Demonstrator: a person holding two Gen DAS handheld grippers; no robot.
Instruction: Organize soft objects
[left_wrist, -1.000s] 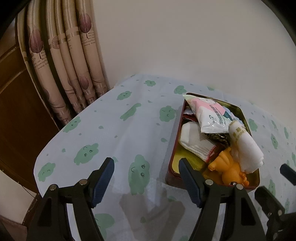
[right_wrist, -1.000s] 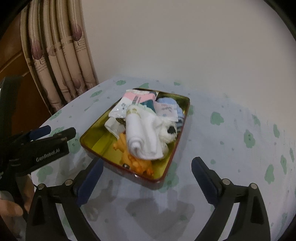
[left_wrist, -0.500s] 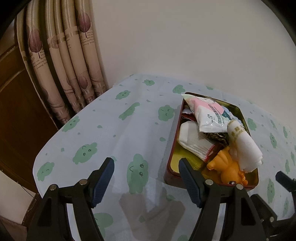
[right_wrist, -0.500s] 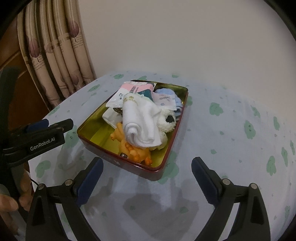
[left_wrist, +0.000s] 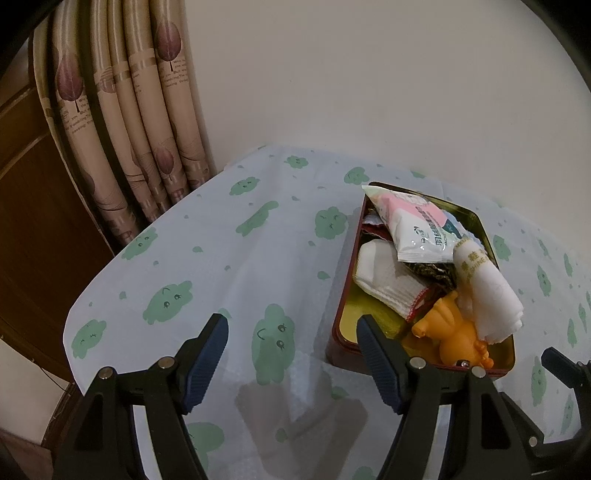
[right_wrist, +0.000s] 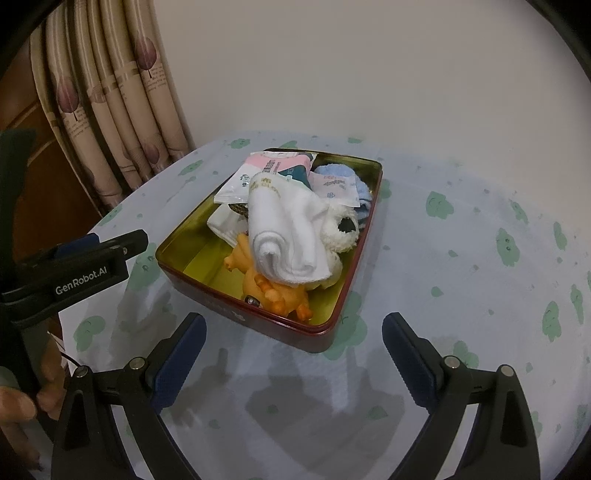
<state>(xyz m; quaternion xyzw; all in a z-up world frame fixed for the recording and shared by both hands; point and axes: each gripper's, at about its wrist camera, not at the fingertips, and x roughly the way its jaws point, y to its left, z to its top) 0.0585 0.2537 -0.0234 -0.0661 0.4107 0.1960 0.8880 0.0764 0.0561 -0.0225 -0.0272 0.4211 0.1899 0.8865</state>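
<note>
A red tin tray (right_wrist: 343, 291) with a gold inside sits on the table; it also shows in the left wrist view (left_wrist: 343, 291). It holds a rolled white towel (right_wrist: 284, 229), an orange rubber toy (right_wrist: 273, 291), a white sock (left_wrist: 388, 280), a pink and white packet (left_wrist: 410, 229), a blue fuzzy sock (right_wrist: 336, 173) and a white plush (right_wrist: 343, 232). My left gripper (left_wrist: 291, 354) is open and empty, left of the tray's near corner. My right gripper (right_wrist: 291, 354) is open and empty, in front of the tray's near edge.
The table wears a white cloth (right_wrist: 461, 240) with green cloud prints. Beige leaf-print curtains (left_wrist: 122, 122) hang at the back left by a brown wooden panel (left_wrist: 40, 221). A plain wall stands behind. The table's left edge (left_wrist: 85, 295) is close to my left gripper.
Both grippers have drawn back a little and lifted, so the tray sits slightly farther off in the right wrist view. Both stay open. Nothing in the tray has moved.
</note>
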